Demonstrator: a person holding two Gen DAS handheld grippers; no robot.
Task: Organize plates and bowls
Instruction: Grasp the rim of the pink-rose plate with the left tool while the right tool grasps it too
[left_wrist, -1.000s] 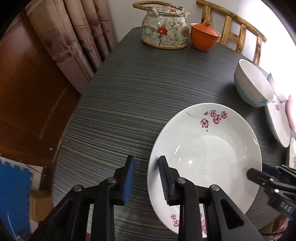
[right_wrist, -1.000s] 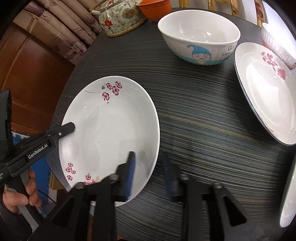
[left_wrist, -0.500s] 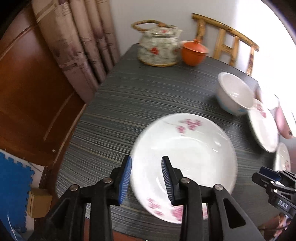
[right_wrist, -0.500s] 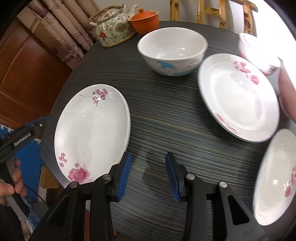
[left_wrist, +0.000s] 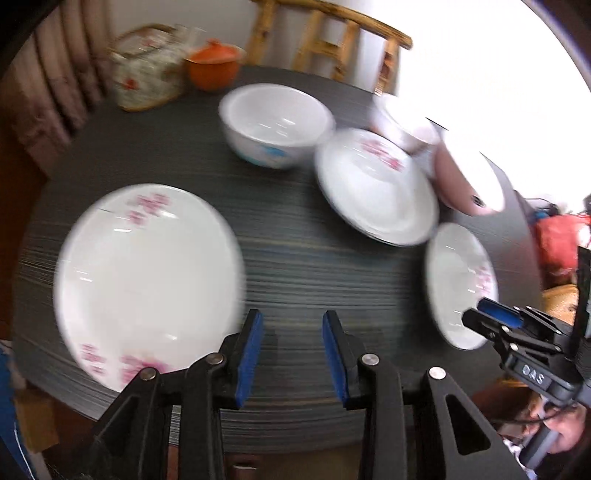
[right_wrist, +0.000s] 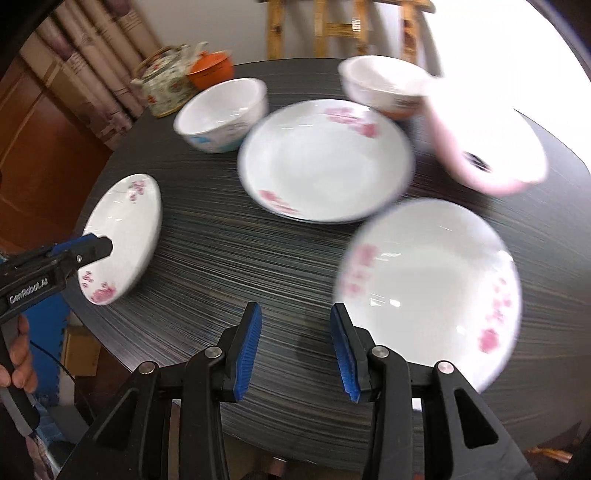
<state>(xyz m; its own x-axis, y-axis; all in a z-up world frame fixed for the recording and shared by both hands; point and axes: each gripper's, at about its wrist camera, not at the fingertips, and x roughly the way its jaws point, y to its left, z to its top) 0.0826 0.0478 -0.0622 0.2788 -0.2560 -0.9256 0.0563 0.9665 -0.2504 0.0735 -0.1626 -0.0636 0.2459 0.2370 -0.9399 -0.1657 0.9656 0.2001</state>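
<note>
- Your left gripper (left_wrist: 291, 352): nearest item, L-wrist view. Jaws apart, nothing between; over bare table (left_wrist: 295, 266) at near edge.
- Your right gripper (right_wrist: 295, 347): same state in R-wrist view, jaws spread, empty, above near edge.
- Left plate (left_wrist: 147, 280): flat on table, just left of left gripper; pink blossoms on near & far rim. Blurred.
- Right plate (right_wrist: 428, 291): flat, just right of right gripper; blossoms on left & right rim.
- Middle plate (right_wrist: 325, 158): mid-table, beyond both; dark rim line, pink print.
- Blue-print bowl (right_wrist: 221, 114): upright, beside middle plate's far-left edge; touching or not, can't tell.
- Pink bowl (right_wrist: 484, 147): tilted, far right; blur too heavy to say what it leans on.
- White bowl (right_wrist: 384, 85): upright, behind middle plate.
- Teapot (right_wrist: 166, 85) & orange lidded cup (right_wrist: 210, 68): far edge, side by side. Not task items.
- Step, as I read it: between grasps; 3 plates apart, none stacked; bowls not nested.
- Next move, prob.: pick one plate. Rims lie low on table, so you'd need one finger under the lip, one over, then lift level & set onto another plate. Watch slip: glazed, thin rim.
</note>
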